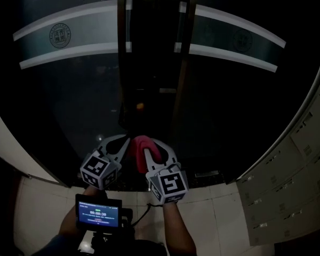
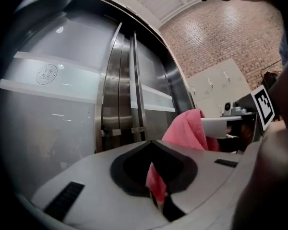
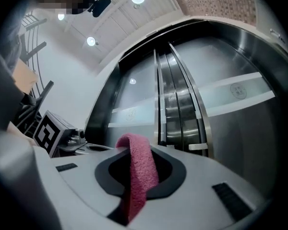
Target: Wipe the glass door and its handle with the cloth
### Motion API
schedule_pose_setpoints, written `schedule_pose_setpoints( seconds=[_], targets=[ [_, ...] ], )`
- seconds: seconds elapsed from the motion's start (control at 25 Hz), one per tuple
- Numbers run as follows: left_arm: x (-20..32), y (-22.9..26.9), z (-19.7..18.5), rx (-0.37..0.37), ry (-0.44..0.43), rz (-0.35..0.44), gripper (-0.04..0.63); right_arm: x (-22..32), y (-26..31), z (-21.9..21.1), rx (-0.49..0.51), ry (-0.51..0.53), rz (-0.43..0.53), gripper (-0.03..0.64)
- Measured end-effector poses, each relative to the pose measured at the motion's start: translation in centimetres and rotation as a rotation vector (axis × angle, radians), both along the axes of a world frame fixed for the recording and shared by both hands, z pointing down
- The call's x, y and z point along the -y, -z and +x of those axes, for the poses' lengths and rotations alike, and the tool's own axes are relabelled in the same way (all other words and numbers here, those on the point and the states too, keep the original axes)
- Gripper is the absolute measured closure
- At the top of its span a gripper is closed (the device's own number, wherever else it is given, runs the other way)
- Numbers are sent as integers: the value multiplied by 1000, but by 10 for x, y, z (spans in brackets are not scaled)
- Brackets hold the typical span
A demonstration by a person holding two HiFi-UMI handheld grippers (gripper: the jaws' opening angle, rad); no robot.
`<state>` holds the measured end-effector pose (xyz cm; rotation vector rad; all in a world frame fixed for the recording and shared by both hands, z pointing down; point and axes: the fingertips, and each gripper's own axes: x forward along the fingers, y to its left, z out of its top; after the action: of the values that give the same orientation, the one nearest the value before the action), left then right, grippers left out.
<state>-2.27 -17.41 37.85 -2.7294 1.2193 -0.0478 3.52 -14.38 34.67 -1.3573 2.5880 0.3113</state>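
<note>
The glass double door [image 1: 69, 100] stands right in front of me, dark, with a pale frosted band and a round emblem [image 1: 60, 35]. Its vertical metal handles [image 1: 128, 25] run along the middle seam and show again as handles [image 2: 121, 95] in the left gripper view. A pink cloth [image 1: 143, 152] hangs between both grippers, low before the seam. My right gripper [image 1: 151, 147] is shut on the cloth [image 3: 137, 171], which drapes over its jaws. My left gripper [image 1: 125, 141] is shut on a small corner of the cloth [image 2: 156, 185]; the rest of the cloth [image 2: 188, 127] bunches at the right gripper.
Grey lockers [image 1: 304, 159] line the right wall, and a brick wall [image 2: 221, 37] rises above them. A small lit screen [image 1: 98, 211] sits by my body over the tiled floor [image 1: 42, 212]. The door's curved metal frame [image 3: 134, 56] arches overhead.
</note>
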Motion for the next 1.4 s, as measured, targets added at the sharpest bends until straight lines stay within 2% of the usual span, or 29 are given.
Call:
schedule_pose_setpoints(
  seconds=[0.2,0.48,0.88,1.4],
  targets=[
    [-73,-8,37,-50,50,-7,583,-64,-15,23,-45,63,-18,588],
    [-116,-5,33,-49,104,11,583,-115,-7,17,-52,118,-16,588],
    [-136,-12,17,-76,56,-77,583,-120,-10,-11,-40,76,-1,588],
    [-129,-16,-32,-87,30,-85,583,-91,-4,-59,-37,13,-5,588]
  ],
)
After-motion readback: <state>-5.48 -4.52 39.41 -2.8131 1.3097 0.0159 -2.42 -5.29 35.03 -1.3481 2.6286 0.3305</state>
